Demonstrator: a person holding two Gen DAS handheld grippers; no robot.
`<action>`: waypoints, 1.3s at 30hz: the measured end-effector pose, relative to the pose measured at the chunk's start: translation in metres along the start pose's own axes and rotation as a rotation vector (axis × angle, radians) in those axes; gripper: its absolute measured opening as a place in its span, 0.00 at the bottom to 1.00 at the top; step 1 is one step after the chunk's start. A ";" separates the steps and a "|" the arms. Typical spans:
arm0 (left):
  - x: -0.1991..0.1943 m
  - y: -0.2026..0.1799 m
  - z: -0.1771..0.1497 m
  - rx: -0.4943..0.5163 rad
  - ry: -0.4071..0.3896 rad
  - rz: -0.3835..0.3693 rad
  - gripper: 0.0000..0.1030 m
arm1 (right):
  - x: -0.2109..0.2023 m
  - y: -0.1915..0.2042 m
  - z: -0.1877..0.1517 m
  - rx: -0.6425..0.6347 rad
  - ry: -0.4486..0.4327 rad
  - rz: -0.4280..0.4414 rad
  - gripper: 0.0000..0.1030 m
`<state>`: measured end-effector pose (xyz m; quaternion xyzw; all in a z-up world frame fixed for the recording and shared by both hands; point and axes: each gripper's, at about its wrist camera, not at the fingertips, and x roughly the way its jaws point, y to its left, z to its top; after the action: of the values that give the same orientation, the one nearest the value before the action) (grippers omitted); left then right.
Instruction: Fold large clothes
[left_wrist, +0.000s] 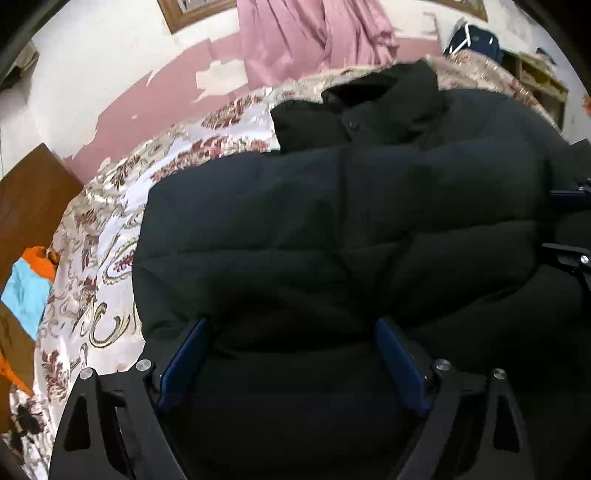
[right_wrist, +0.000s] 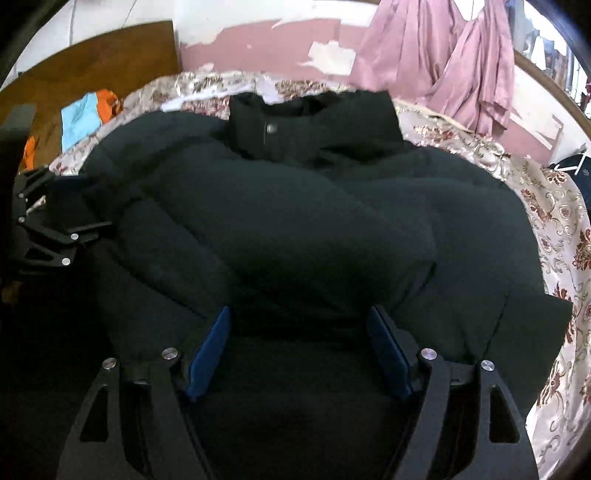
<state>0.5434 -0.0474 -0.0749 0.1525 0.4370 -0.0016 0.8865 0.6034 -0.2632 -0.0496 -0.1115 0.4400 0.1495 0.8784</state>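
Observation:
A big black puffer jacket (left_wrist: 332, 221) lies spread on the floral bedspread (left_wrist: 110, 229), collar (left_wrist: 354, 107) at the far end. It also fills the right wrist view (right_wrist: 295, 221), with its sleeves folded across the body. My left gripper (left_wrist: 291, 332) is open, its blue pads (left_wrist: 184, 362) wide apart over the jacket's near hem. My right gripper (right_wrist: 299, 325) is open too, its pads (right_wrist: 388, 350) straddling the near hem. Each gripper shows at the edge of the other's view, the right one (left_wrist: 569, 254) and the left one (right_wrist: 55, 236).
Pink curtains (left_wrist: 314, 33) hang on the peeling pink and white wall behind the bed. A wooden headboard (right_wrist: 92, 66) with orange and blue cloth (right_wrist: 81, 114) stands at the left. A dark bag (left_wrist: 476, 40) and a wooden shelf (left_wrist: 543, 81) sit at the far right.

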 end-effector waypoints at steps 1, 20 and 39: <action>0.002 -0.002 0.002 0.006 0.014 0.012 0.89 | 0.004 -0.001 0.001 0.000 0.019 0.002 0.70; -0.012 0.020 0.023 -0.007 0.249 -0.179 0.93 | 0.001 0.002 0.006 -0.074 0.109 0.041 0.75; 0.054 0.073 0.187 -0.070 0.135 -0.219 0.93 | 0.016 -0.092 0.171 0.185 0.125 0.055 0.76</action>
<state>0.7320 -0.0211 0.0097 0.0724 0.5094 -0.0729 0.8544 0.7720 -0.2899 0.0444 -0.0268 0.5086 0.1251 0.8514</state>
